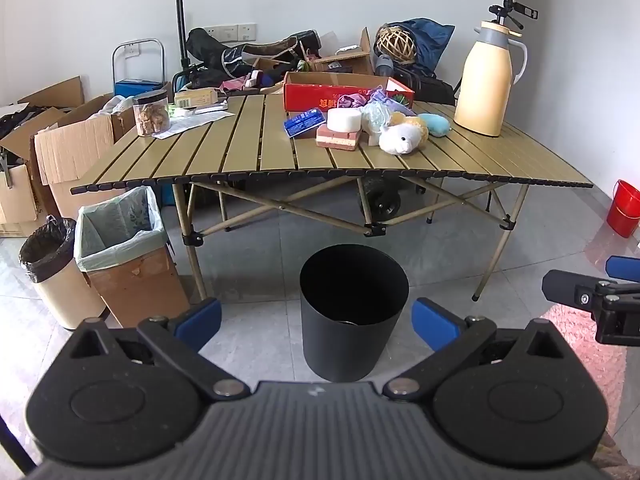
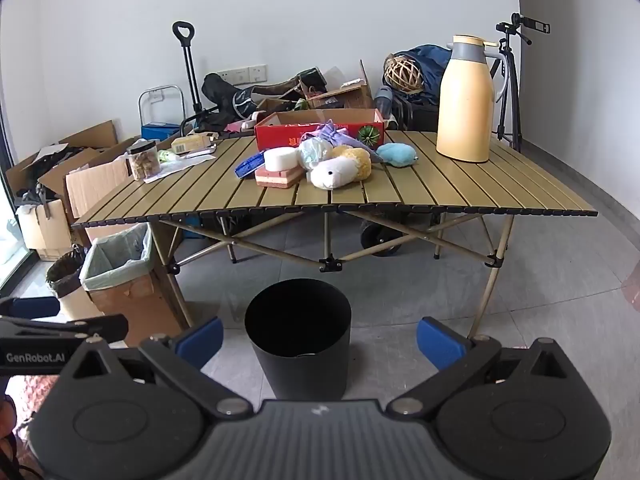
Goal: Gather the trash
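A black round bin [image 1: 344, 352] [image 2: 300, 376] stands on the floor in front of a slatted folding table [image 1: 240, 148] [image 2: 440, 188]. On the table lie a blue packet [image 1: 304, 122] [image 2: 248, 166], a white foam disc [image 1: 344, 119] [image 2: 282, 159], a pink block [image 1: 338, 138], a crumpled plastic bag [image 1: 376, 114] [image 2: 316, 150], papers [image 1: 192, 120] and plush toys [image 1: 400, 138] [image 2: 334, 174]. My left gripper [image 1: 318, 316] and right gripper [image 2: 320, 338] hover side by side above the floor. Each is open and empty and frames the bin.
A red carton [image 1: 320, 96], a cream thermos jug [image 1: 486, 80] and a snack jar [image 1: 151, 114] share the table. A bag-lined cardboard box [image 1: 120, 232] and a cream bin [image 1: 48, 256] stand at the left. A red bucket [image 1: 624, 208] is at the right. Cartons line the wall.
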